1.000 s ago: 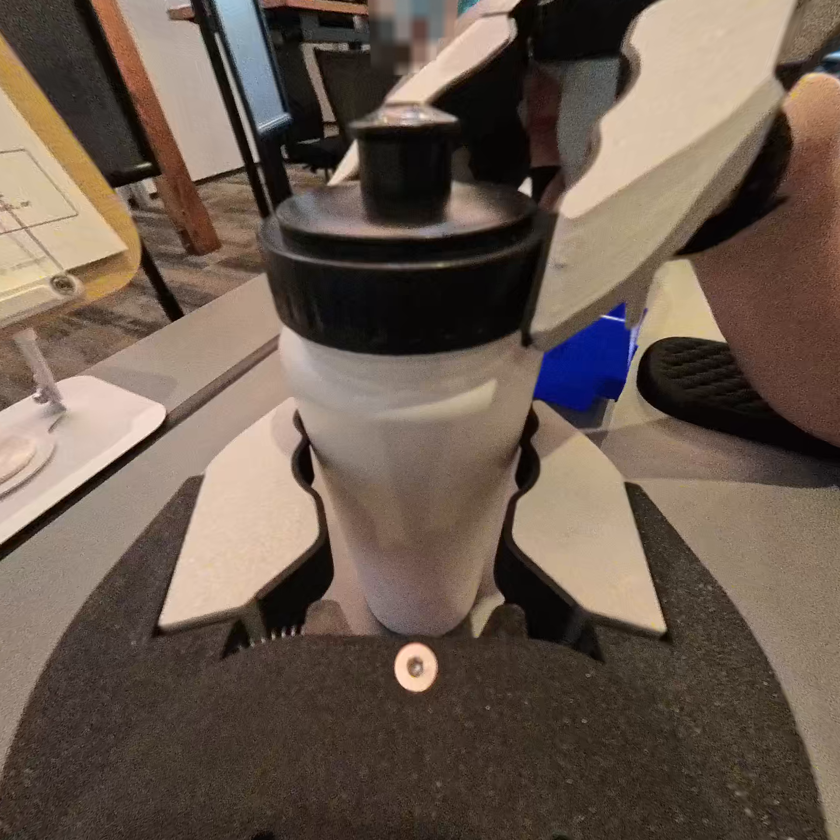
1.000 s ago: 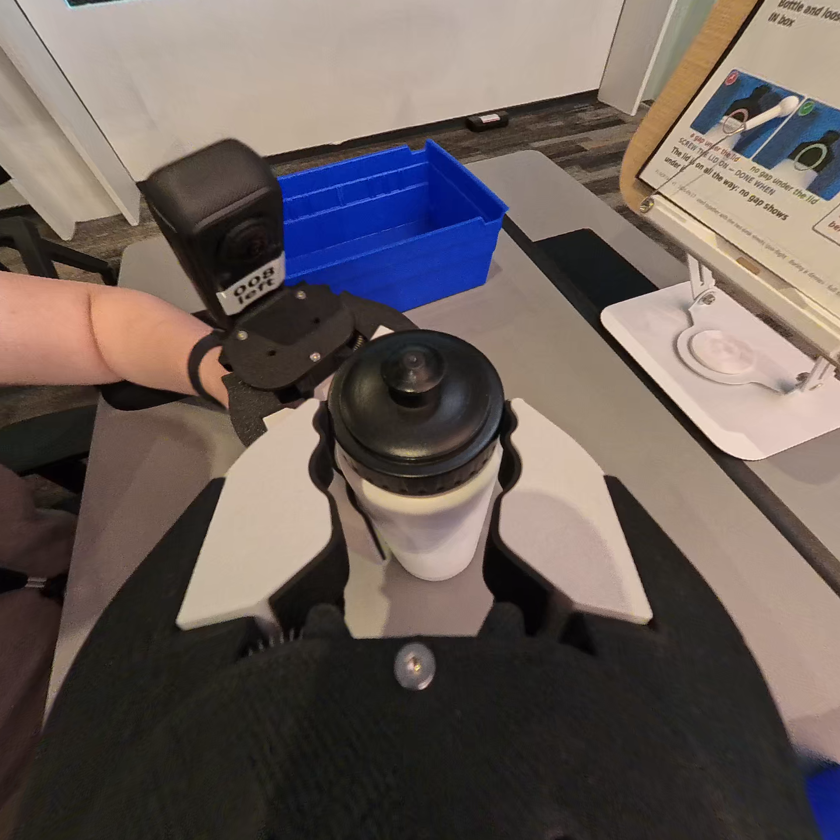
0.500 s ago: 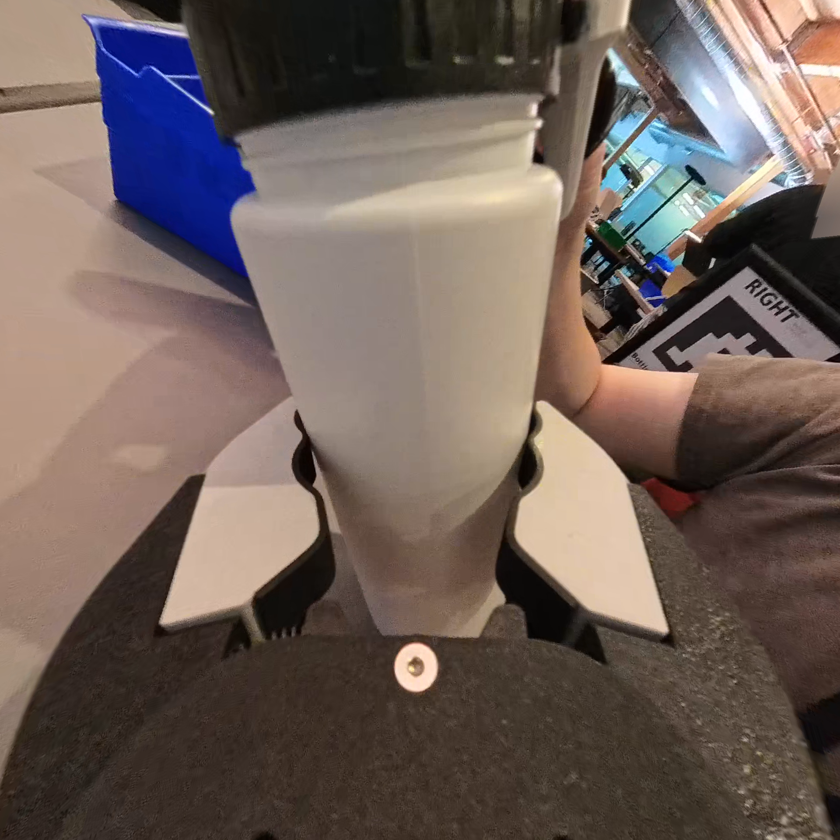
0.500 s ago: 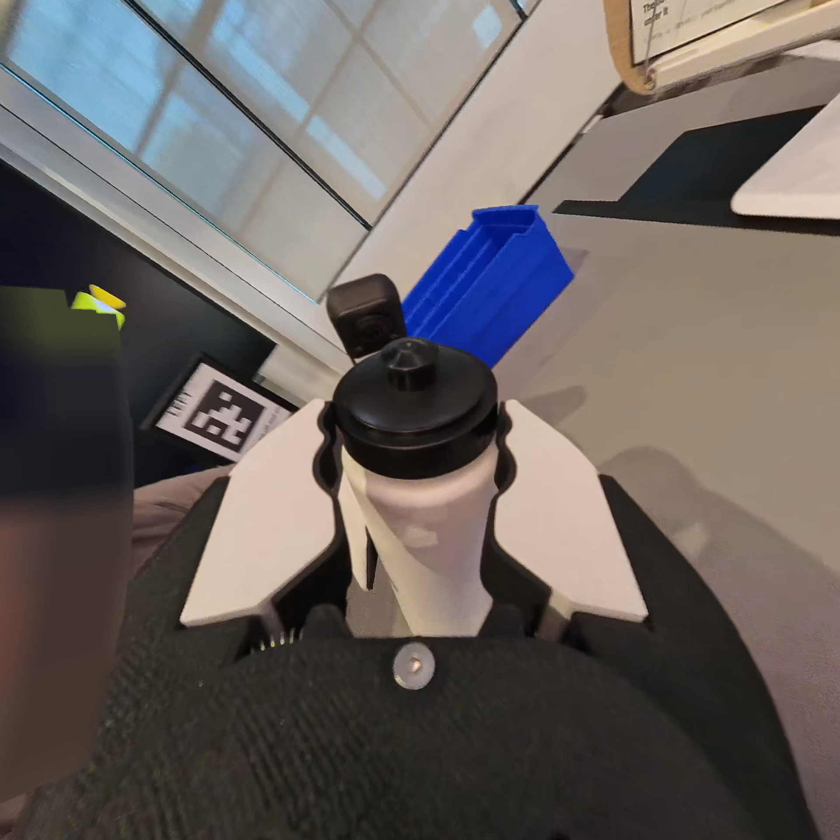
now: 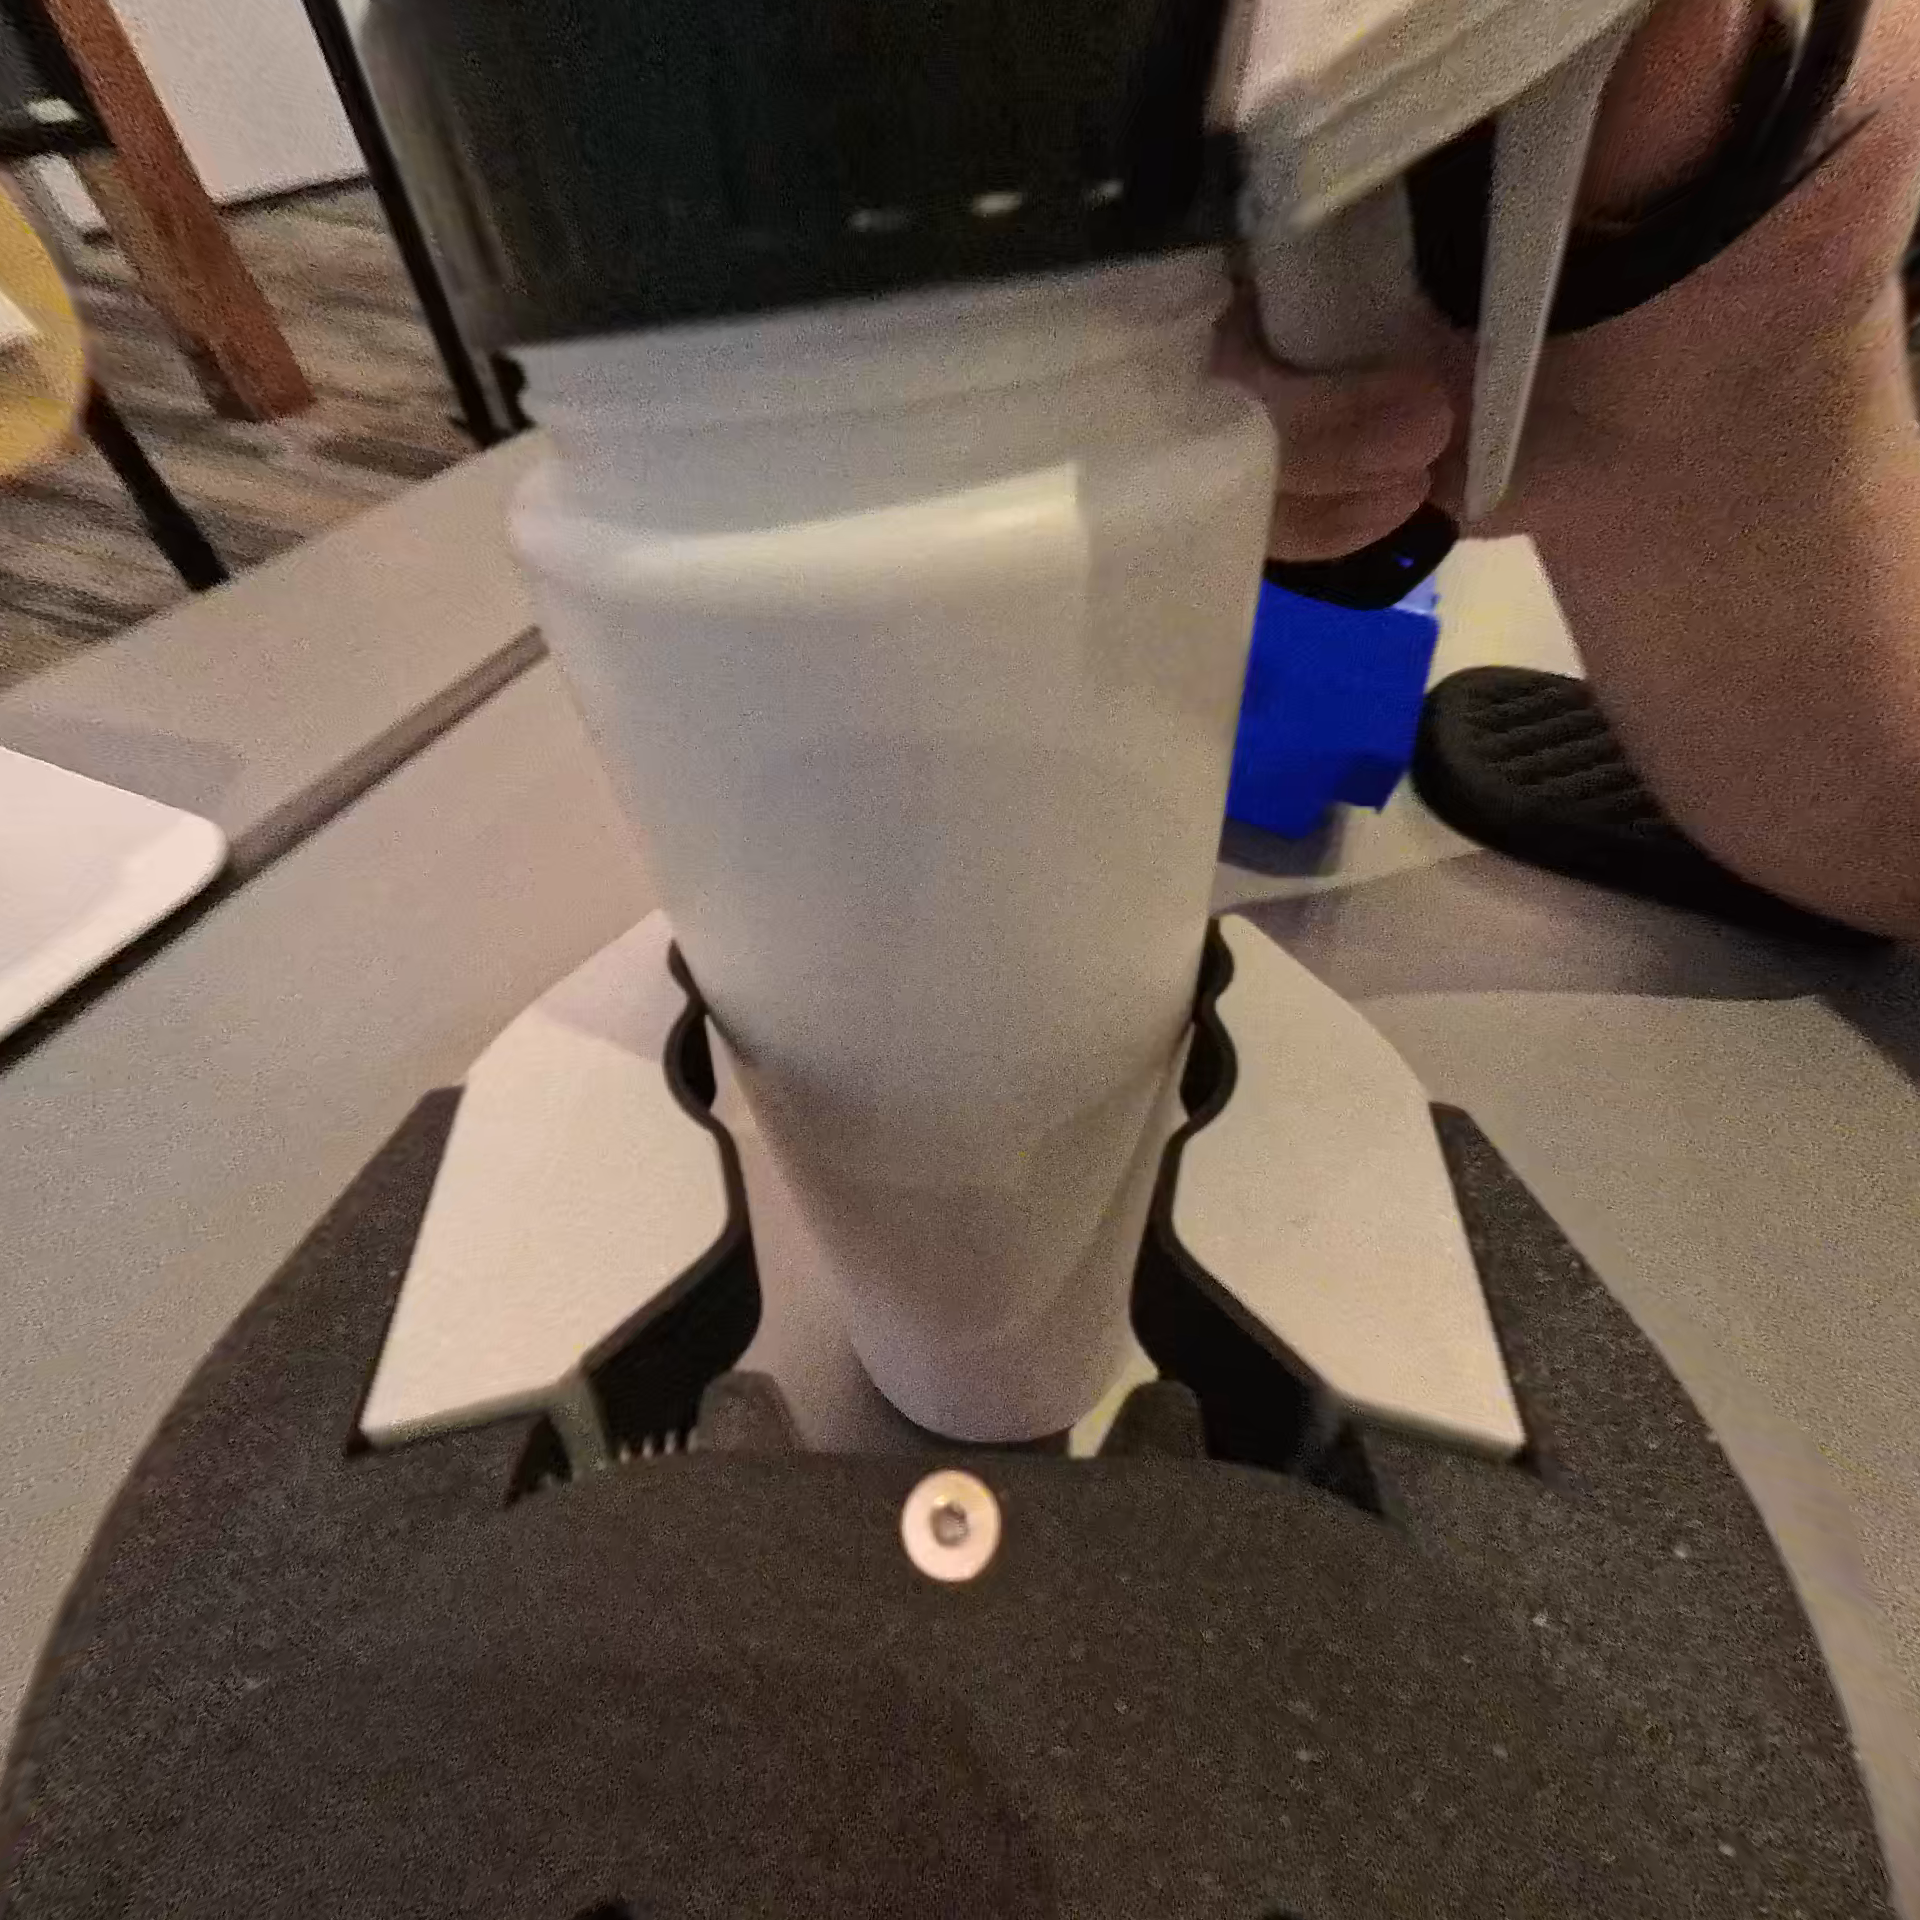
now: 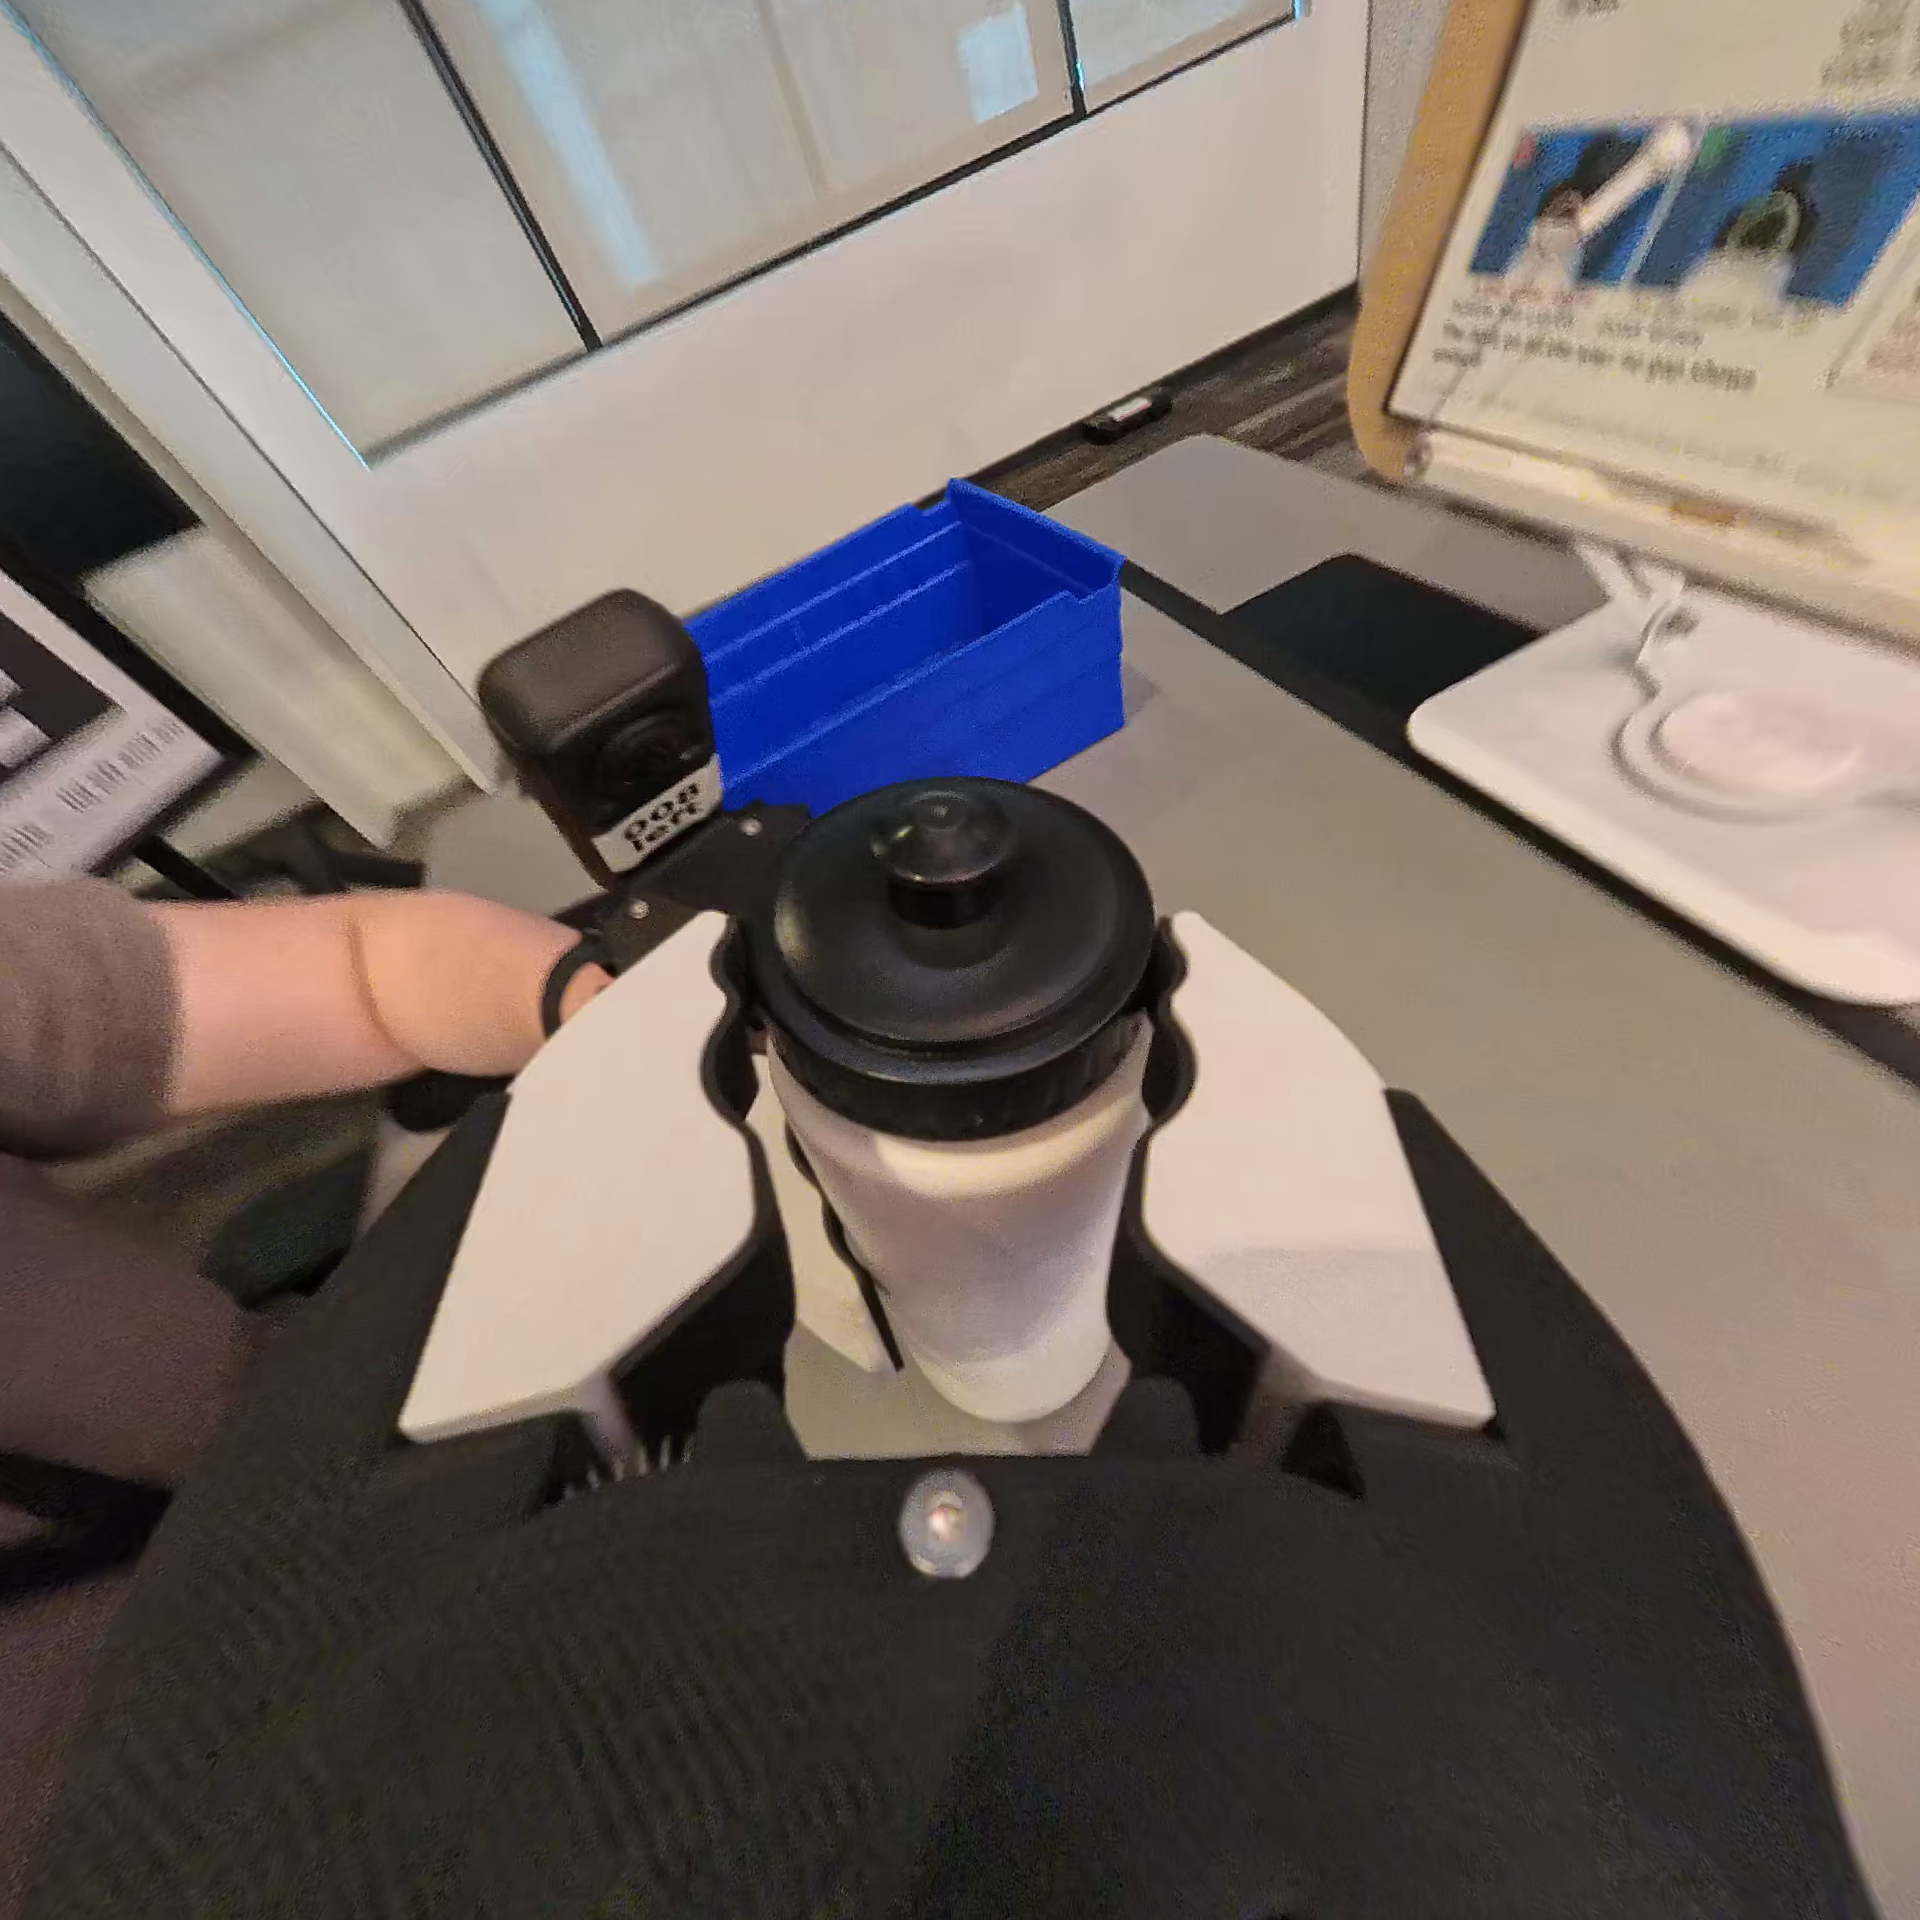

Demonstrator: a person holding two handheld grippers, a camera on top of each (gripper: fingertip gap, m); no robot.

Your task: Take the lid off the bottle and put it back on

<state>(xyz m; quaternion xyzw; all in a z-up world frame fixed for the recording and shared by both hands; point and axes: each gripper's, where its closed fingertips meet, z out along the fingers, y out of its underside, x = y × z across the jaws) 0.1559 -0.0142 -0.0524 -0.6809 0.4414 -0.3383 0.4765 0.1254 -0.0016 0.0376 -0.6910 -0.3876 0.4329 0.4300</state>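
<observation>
While the left wrist view shows the left gripper (image 5: 951, 1122) clamped on the lower body of the white bottle (image 5: 914, 790), the black lid (image 5: 831, 145) sits on the neck, a strip of neck showing beneath it. From the right wrist view, the right gripper (image 6: 951, 997) is closed around the lid (image 6: 951, 935) rim, above the grey table (image 6: 1455, 1039) and near the blue bin (image 6: 914, 665). Judgement: hold the body fixed, turn about the bottle's axis, avoid cross-threading.
</observation>
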